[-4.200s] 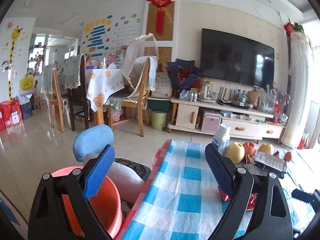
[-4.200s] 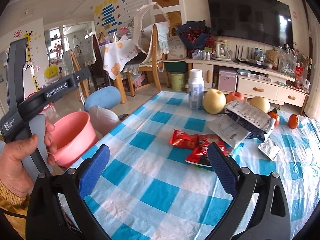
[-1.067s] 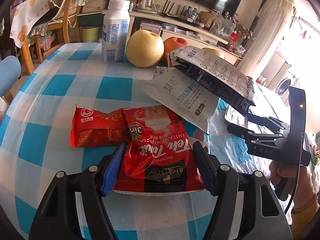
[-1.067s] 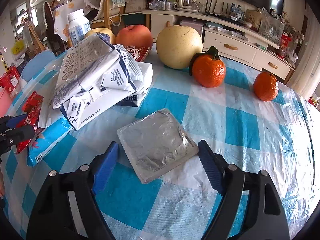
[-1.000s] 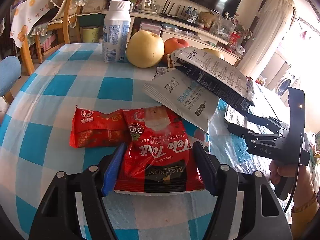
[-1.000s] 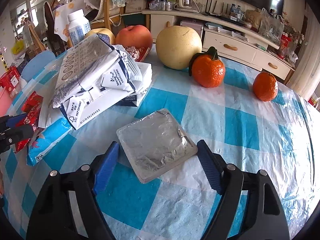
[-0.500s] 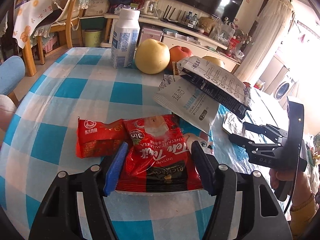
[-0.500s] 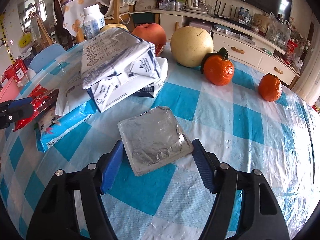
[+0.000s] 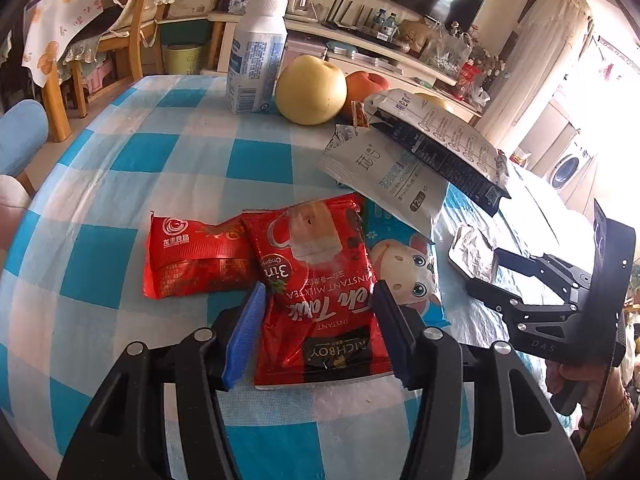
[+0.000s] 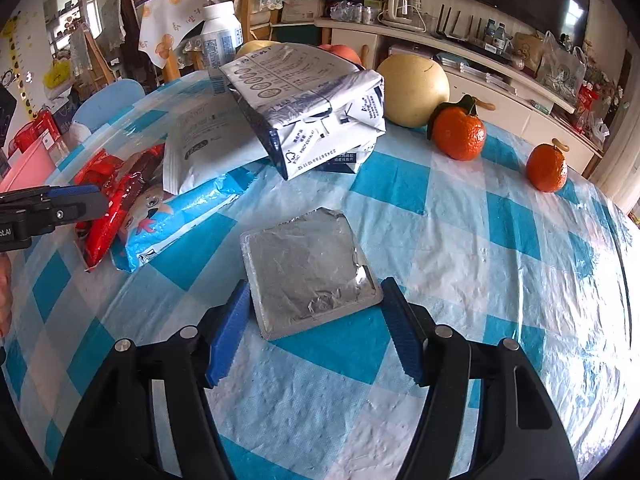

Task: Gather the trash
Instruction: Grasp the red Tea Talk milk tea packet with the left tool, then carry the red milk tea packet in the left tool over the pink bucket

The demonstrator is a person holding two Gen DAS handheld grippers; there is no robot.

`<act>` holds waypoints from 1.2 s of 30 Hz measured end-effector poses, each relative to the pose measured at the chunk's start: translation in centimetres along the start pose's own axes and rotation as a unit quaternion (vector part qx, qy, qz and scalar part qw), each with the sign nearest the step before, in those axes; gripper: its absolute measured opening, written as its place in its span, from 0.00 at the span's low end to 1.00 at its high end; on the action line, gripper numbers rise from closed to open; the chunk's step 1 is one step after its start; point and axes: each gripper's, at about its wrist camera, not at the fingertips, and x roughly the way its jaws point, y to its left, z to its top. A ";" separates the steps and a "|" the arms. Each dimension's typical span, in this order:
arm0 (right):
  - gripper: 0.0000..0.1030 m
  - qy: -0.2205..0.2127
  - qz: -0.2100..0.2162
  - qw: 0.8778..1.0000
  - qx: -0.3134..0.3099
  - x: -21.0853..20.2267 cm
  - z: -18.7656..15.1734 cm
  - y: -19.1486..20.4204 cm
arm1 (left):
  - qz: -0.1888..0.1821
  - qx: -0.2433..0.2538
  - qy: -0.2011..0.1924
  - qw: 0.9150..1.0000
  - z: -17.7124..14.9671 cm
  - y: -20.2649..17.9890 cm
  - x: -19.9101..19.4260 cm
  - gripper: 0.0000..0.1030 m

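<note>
My left gripper (image 9: 318,334) is open, its jaws either side of a red milk-tea packet (image 9: 318,288) lying flat on the blue checked tablecloth (image 9: 132,160). A second red wrapper (image 9: 192,256) lies to its left, a blue cartoon wrapper (image 9: 408,268) to its right. My right gripper (image 10: 312,330) is open, its jaws either side of the near edge of a flat silver foil packet (image 10: 306,266). White and dark-blue empty bags (image 10: 316,108) lie piled behind it; they also show in the left wrist view (image 9: 436,148).
A white bottle (image 9: 256,56), a yellow pear (image 9: 311,90) and an apple (image 9: 366,84) stand at the table's far side. A pear (image 10: 414,90) and two oranges (image 10: 458,132) (image 10: 546,168) sit far right. A pink bucket (image 10: 24,168) is off the table's left edge.
Both grippers came down from above the table to the wrappers. Over the last second both jaws narrowed slightly around their packets and the views pulled back a little.
</note>
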 end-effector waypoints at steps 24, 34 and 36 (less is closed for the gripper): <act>0.64 -0.020 0.008 0.996 0.084 -2.3 -2.8 2.1 | -0.002 0.023 0.020 1.000 -0.9 -0.5 0.3 0.51; 0.64 -0.043 0.023 0.991 0.125 -4.6 -4.2 4.3 | -0.014 0.012 -0.006 1.000 -1.1 1.1 -2.9 0.50; 0.64 -0.049 0.027 0.990 0.131 -5.0 -4.2 4.7 | -0.013 0.008 -0.015 1.000 -1.0 1.6 -3.8 0.50</act>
